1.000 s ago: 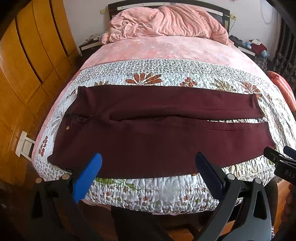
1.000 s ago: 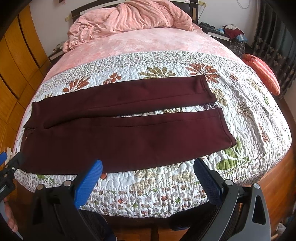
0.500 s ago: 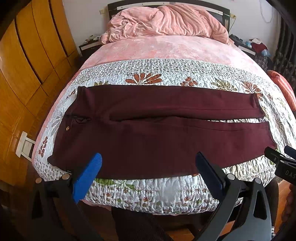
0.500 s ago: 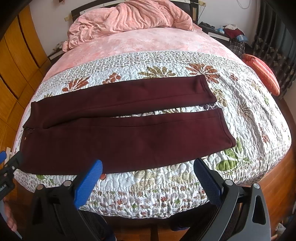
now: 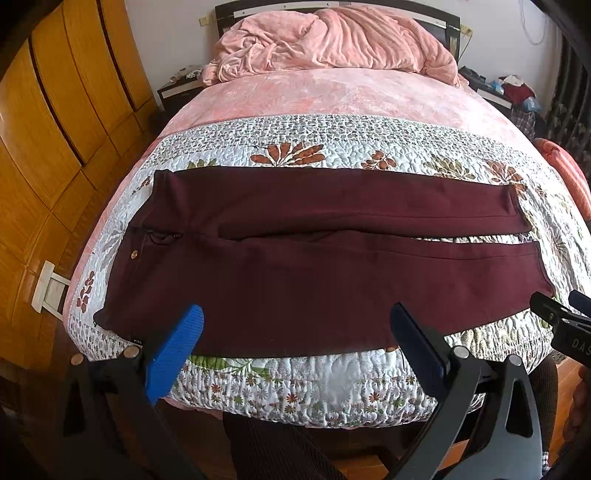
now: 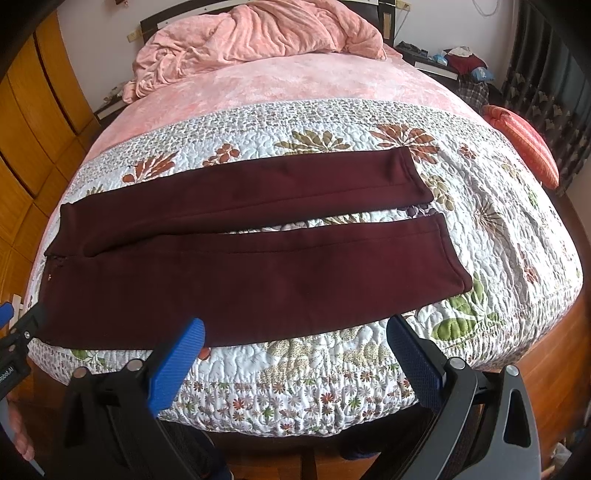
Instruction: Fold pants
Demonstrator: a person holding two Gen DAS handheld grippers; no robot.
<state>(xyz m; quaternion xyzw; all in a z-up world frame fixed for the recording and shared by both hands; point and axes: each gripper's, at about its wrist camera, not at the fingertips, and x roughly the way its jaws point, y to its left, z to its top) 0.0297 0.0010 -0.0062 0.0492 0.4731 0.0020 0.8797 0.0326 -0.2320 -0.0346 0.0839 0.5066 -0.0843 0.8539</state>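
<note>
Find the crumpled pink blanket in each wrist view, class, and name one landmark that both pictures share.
Left wrist view: the crumpled pink blanket lies top centre, heaped against the dark headboard.
Right wrist view: the blanket lies at the top, a little left of centre, at the head of the bed.
Shared landmark: the dark maroon pants, spread flat across the floral quilt.

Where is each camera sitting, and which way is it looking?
Left wrist: sits on the left gripper, at the foot of the bed, facing the pants' waist end; the right gripper's tip shows at the right edge.
Right wrist: sits on the right gripper, facing the leg ends; fingers of a hand show bottom left.
Both show the pants, floral quilt and pink blanket.
</note>
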